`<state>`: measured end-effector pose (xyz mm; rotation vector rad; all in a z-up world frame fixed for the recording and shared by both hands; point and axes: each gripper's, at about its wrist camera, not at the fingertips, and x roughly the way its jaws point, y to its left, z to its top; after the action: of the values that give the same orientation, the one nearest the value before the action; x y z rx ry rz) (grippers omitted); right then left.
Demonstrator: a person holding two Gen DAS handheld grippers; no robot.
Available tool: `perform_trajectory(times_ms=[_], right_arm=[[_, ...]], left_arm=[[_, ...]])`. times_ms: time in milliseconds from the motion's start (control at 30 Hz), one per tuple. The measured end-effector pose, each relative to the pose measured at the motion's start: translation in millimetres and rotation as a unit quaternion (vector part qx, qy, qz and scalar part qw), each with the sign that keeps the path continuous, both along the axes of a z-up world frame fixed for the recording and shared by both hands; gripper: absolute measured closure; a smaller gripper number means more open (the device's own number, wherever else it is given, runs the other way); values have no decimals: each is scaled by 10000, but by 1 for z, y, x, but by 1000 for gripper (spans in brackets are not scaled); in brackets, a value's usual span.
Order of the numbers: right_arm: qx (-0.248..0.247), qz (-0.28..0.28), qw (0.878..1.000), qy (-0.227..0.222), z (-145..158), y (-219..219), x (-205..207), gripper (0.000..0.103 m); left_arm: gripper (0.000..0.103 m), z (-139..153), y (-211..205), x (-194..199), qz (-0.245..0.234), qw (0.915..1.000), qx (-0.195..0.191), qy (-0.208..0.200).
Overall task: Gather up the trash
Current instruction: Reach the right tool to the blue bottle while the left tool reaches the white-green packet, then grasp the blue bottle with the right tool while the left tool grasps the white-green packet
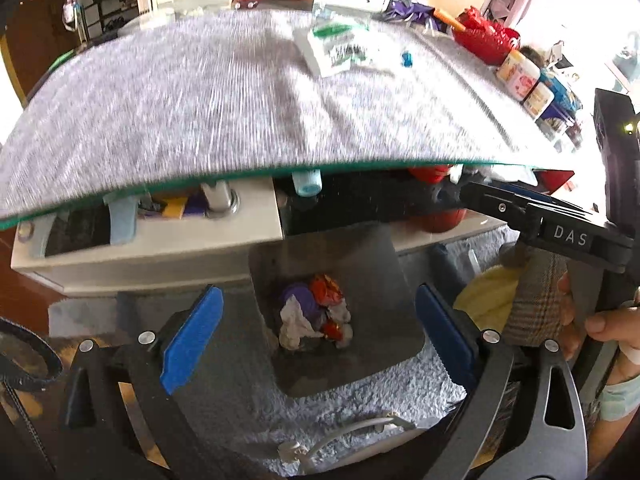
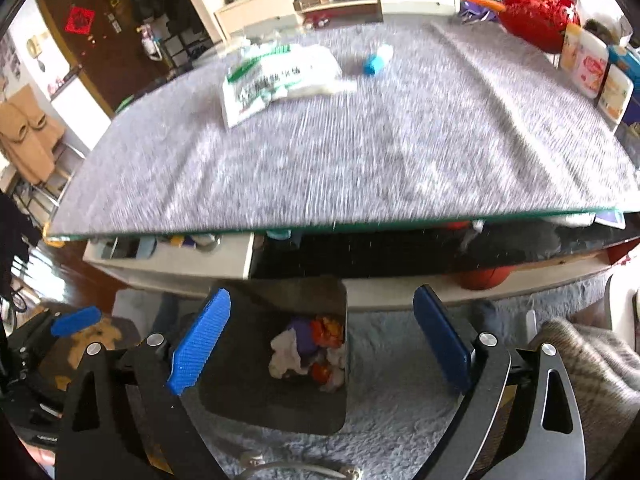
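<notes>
- Between the left gripper (image 1: 320, 332) pads: nothing held. Blue pads (image 1: 192, 338) spread wide, clear air between them.
- Straight below that gap: dark square trash bin (image 1: 384, 280) on the pale shaggy rug (image 1: 360, 404). Crumpled trash (image 1: 314, 316) sits at the bin bottom: white tissue, purple scrap, orange-red wrappers.
- Between the right gripper (image 2: 322, 342) pads: same story, blue pads (image 2: 200, 346) spread wide, nothing pinched.
- Below and between the right pads: same trash bin (image 2: 248, 392), the trash (image 2: 310, 350) piled toward the side nearer the right-hand pad.
- Left of the right gripper's left pad: one blue pad of the left gripper (image 2: 76, 320) in view, apart from it.
- Right of the left gripper's right pad: black right-gripper body marked "DAS" (image 1: 572, 236), with a person's hand (image 1: 608, 324) on its handle.
- Ahead of both pads, past the bin: low white shelf unit (image 1: 160, 236) under a glass edge, clutter on it, blurred.
- Further ahead, above the fingers: grey-covered table top (image 2: 340, 160). Resting on it well away from the pads: white-and-green packet (image 2: 276, 76) and a small blue-capped item (image 2: 376, 62) beside it.
- Far right corner of the table: red basket (image 2: 532, 16), a few jars (image 2: 588, 64) next to it.
- Both views motion-blurred on the table surface.
</notes>
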<state>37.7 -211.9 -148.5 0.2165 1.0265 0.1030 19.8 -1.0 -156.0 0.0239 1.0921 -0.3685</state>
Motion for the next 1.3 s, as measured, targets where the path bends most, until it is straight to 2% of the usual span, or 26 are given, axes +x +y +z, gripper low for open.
perform_trajectory(times_ms=[367,767,900,1033,1300], right_arm=[[-133,-256,9991,-308,36,-30,44,10],[-228,-543,9973,-437,48,-55,125,10],[-230,-619,9968,-440,45,-60,151,11],[-234,-652,9970,-339,34,-61,175,22],[-179,-673,9974,-171,10,-62,208,32]], left_arm=[[11,35,-3,53,87,9996,64,-259],[11,45,-16,131,80,9994,61,-332],[12,41,-22,154,44,9995,69,-305],[12,36,-31,176,-20,9996,65,-271],[14,20,-45,211,-117,9998,68,-169]])
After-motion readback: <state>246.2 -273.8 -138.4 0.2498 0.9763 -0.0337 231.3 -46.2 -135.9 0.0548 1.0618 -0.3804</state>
